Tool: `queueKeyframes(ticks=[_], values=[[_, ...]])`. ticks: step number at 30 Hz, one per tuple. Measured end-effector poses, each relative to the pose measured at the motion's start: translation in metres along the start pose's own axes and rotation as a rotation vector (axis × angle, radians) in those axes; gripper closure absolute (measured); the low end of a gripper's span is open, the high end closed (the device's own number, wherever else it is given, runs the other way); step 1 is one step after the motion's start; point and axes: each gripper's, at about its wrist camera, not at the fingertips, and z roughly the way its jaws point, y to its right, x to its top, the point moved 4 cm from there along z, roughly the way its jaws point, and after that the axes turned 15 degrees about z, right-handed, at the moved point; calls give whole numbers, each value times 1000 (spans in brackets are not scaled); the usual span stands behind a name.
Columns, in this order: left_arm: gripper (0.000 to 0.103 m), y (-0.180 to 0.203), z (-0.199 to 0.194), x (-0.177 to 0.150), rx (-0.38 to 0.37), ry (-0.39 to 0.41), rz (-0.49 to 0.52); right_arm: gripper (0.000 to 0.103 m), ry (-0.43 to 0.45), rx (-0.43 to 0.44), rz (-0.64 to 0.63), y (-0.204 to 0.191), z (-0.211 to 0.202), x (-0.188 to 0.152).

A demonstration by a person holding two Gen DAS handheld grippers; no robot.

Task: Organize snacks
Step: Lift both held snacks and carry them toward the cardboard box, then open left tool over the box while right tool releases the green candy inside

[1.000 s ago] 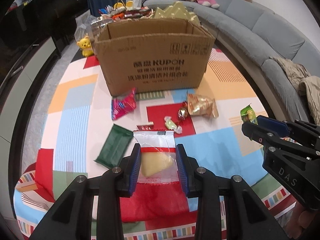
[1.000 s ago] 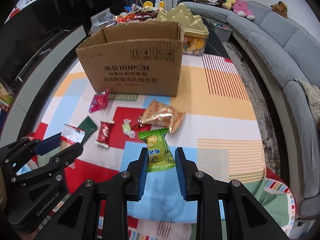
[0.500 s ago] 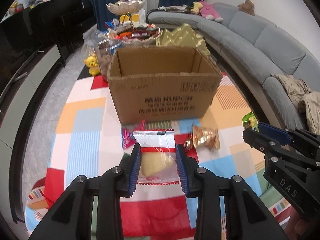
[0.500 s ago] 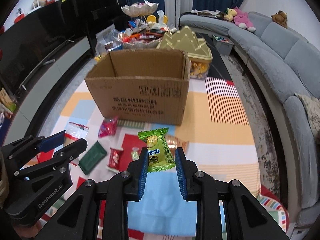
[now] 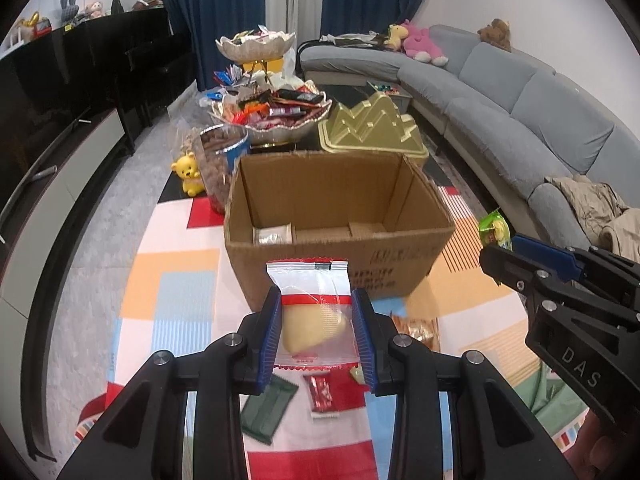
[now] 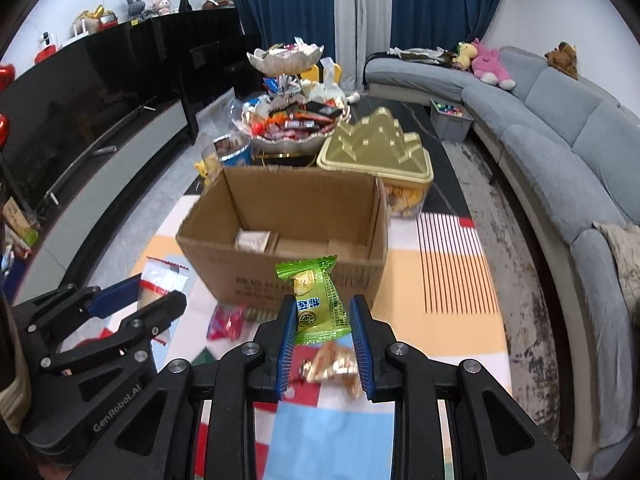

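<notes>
Brown cardboard box point(image 5: 340, 236), green snack packet point(image 6: 318, 300), red-striped clear packet point(image 5: 314, 308), multicoloured patchwork tablecloth point(image 5: 172, 296).

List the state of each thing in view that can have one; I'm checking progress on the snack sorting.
Cardboard box: open, one small packet inside.
Left gripper: shut on the clear red-striped packet, lifted.
Right gripper: shut on the green packet, lifted.
Gold tin: lid on.
Dark green packet: lying flat on the cloth.
</notes>
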Motion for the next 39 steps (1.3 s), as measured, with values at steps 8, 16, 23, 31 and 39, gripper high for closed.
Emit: queueKeyframes(ticks=[8,16,23,31,39], values=[[69,-18,9,34,4,32,-20,75,17,18,-12,-13,11,36],[69,-33,30,63,15,39,-22,75,17,19,-5,-17,31,60],[69,-42,50,78,17,30,-25,75,-3,13,-10,-19,53,66],[69,-50,79,86,7,5,-38,75,-25,11,-19,-23,77,73],[68,-52,96,86,-6,-11,-44,74,-35,7,-23,-22,91,78]])
